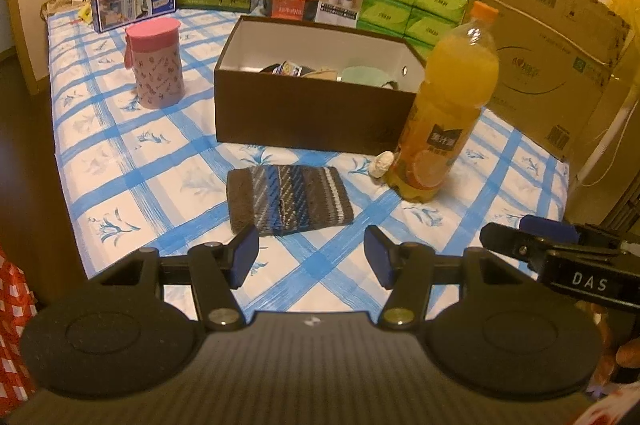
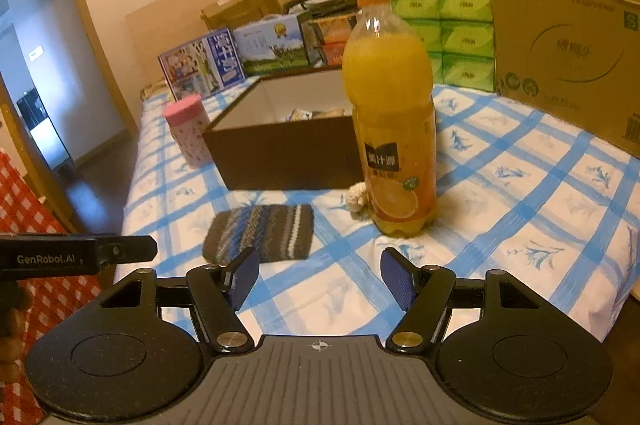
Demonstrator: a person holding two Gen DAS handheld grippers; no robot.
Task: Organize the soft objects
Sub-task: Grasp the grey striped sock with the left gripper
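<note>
- While both grippers hover, left gripper (image 1: 311,257) fingers apart, empty.
- Right gripper (image 2: 320,277) fingers apart, empty.
- Striped knitted cloth (image 1: 289,199) flat on tabletop (image 1: 132,161), before brown box (image 1: 304,113).

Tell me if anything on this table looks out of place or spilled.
Nothing is spilled or damaged. The striped knitted cloth lies loose on the checked tablecloth in front of the open brown box, not in it. A small pale object, too small to identify, sits against the upright orange juice bottle.
</note>
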